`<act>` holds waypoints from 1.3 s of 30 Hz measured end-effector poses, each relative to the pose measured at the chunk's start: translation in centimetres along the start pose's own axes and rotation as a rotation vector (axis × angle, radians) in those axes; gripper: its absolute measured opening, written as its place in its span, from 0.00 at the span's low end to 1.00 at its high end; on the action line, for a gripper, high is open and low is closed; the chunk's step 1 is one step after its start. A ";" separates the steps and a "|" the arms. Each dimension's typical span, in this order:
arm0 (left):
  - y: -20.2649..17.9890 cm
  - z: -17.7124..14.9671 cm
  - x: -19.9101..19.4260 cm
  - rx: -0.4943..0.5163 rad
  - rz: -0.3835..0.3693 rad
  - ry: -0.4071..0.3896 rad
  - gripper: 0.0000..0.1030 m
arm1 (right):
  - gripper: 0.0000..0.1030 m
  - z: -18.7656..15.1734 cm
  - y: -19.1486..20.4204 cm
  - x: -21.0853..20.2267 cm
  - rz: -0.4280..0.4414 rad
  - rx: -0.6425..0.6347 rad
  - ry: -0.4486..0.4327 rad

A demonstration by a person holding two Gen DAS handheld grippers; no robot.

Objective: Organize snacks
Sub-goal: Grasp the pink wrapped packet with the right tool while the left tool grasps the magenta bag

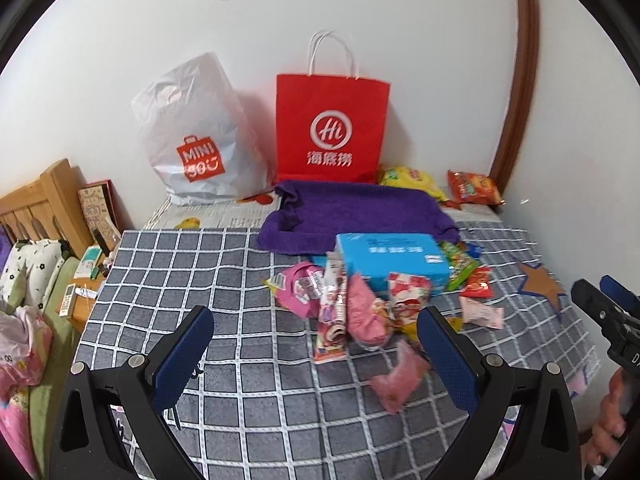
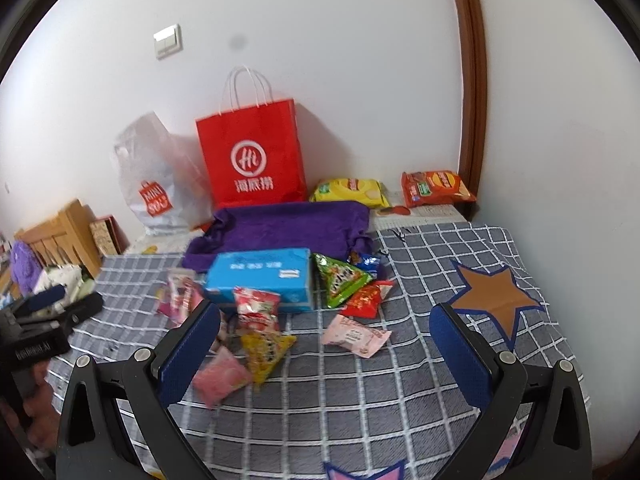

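Note:
A pile of snack packets lies on the grey checked bedspread (image 1: pixel 200 272) around a blue box (image 1: pixel 394 258) (image 2: pixel 260 276). Pink packets (image 1: pixel 364 316), a red-white packet (image 2: pixel 258 306), a yellow packet (image 2: pixel 266 350), a green packet (image 2: pixel 340 280) and a pale pink packet (image 2: pixel 354 336) are among them. A red paper bag (image 1: pixel 332 128) (image 2: pixel 252 156) and a white plastic bag (image 1: pixel 192 136) lean on the wall. My left gripper (image 1: pixel 316 348) is open and empty above the near pink packets. My right gripper (image 2: pixel 324 344) is open and empty, near the pale pink packet.
A purple towel (image 1: pixel 360 212) lies behind the box. Yellow (image 2: pixel 352 192) and orange chip bags (image 2: pixel 436 186) sit at the far right by the wall. A wooden headboard (image 1: pixel 40 204) and bedside clutter stand left. A brown star patch (image 2: pixel 496 300) marks the bedspread.

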State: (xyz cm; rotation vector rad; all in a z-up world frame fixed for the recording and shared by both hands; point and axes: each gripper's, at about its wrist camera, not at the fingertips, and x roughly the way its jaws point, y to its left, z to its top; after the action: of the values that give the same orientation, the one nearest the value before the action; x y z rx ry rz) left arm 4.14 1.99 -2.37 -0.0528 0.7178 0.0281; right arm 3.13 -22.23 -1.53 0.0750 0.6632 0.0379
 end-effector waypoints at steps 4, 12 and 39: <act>1.0 0.1 2.6 -0.033 0.003 0.032 0.96 | 1.00 -0.3 -0.7 3.1 -0.043 -0.059 0.054; 2.7 0.2 7.5 -0.061 0.025 0.128 0.94 | 0.97 -1.0 -2.9 9.1 -0.024 -0.049 0.178; 5.2 0.8 13.0 -0.113 -0.034 0.201 0.94 | 0.65 -4.7 -2.1 18.1 0.168 -0.105 0.375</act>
State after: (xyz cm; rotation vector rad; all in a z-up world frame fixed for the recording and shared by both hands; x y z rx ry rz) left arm 14.18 7.32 -10.52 -0.1777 0.9159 0.0309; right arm 14.54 -23.00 -16.48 0.0217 1.0271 0.2533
